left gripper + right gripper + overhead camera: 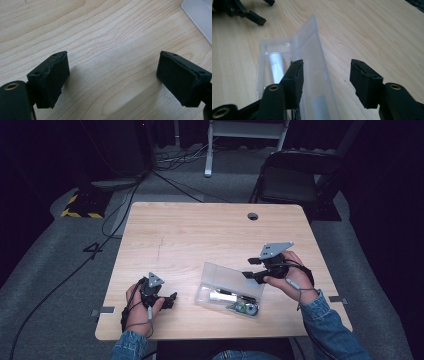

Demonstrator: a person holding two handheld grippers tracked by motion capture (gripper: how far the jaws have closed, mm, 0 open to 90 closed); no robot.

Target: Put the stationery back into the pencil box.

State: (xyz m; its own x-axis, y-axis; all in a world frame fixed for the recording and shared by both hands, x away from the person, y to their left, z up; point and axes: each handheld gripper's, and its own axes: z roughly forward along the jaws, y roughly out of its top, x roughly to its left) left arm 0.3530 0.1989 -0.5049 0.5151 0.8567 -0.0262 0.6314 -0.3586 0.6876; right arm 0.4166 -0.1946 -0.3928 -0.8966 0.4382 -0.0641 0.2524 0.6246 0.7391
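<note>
Currently both claws wide open, holding nothing. Left claw sits low over bare bench. Right claw hovers at the raised lid of the open clear plastic case, white tube lying inside.

A clear plastic box lies open on the tabletop, its lid tilted up. Inside lie a white tube, a dark pen-like item and a small greenish piece.
</note>
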